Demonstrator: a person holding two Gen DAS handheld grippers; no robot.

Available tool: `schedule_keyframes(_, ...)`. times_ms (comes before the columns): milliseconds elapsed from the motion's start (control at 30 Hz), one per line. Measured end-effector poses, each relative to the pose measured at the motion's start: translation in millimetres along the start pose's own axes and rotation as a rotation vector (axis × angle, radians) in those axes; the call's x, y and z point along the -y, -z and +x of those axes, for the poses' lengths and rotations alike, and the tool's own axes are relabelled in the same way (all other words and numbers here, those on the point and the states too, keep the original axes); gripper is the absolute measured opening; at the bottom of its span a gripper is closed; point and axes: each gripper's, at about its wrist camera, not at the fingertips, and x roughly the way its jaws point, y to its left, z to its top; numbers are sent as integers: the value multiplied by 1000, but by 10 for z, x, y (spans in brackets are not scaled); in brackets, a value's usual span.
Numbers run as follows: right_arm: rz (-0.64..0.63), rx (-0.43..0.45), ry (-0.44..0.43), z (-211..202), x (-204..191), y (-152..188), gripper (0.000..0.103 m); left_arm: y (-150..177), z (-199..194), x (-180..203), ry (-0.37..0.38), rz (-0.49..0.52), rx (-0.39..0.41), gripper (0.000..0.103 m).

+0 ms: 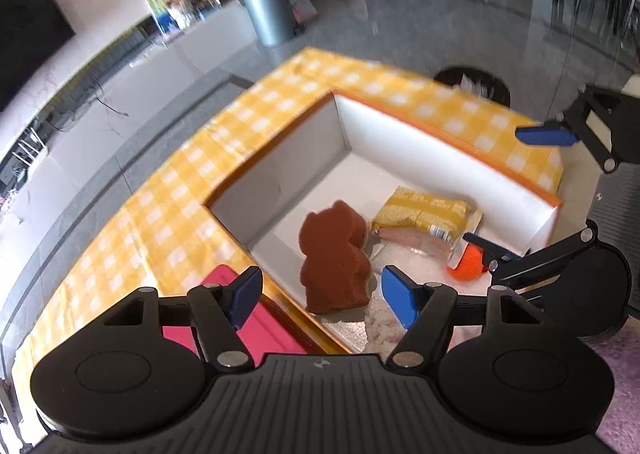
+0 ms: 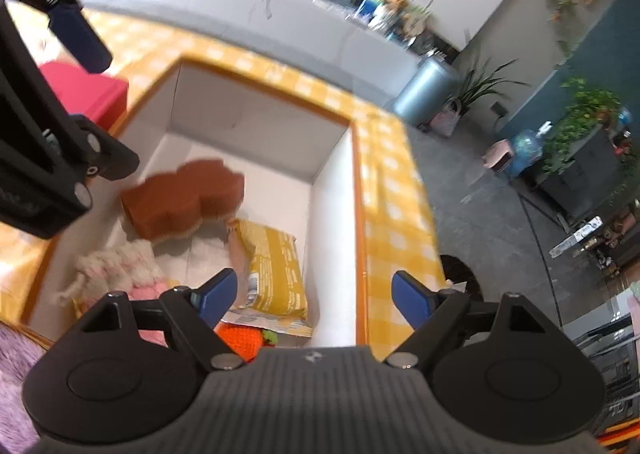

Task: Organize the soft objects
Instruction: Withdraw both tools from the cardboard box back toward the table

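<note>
Left wrist: brown bear sponge (image 1: 335, 260) btwn open fingers (image 1: 400, 300) (untouched).

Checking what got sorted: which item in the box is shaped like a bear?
The brown sponge, by the box's left wall. The yellow packet is flat and rectangular, the orange knit toy round.

brown sponge bear (image 2: 184, 195) motion-blurred, orange knitted toy (image 2: 240, 340) half hidden

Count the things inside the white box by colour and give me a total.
Brown bear-shaped sponge: 1
Yellow printed soft packet: 1
Orange crocheted ball: 1
Cream and pink knitted plush toy: 1
Total in the white box: 4
</note>
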Motion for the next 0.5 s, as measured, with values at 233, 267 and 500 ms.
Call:
schedule_keyframes(233, 195, 130, -34, -518, -38, 180, 84, 308, -568, -42, 17, -72, 140, 80)
schedule_keyframes(267, 231, 147, -48, -582, -61, 212, 85, 371, -639, -41, 15, -78, 159, 80)
schedule_keyframes(500, 437, 221, -130, -908, -368, 398, 86, 900, -980, -63, -31, -137, 231, 79)
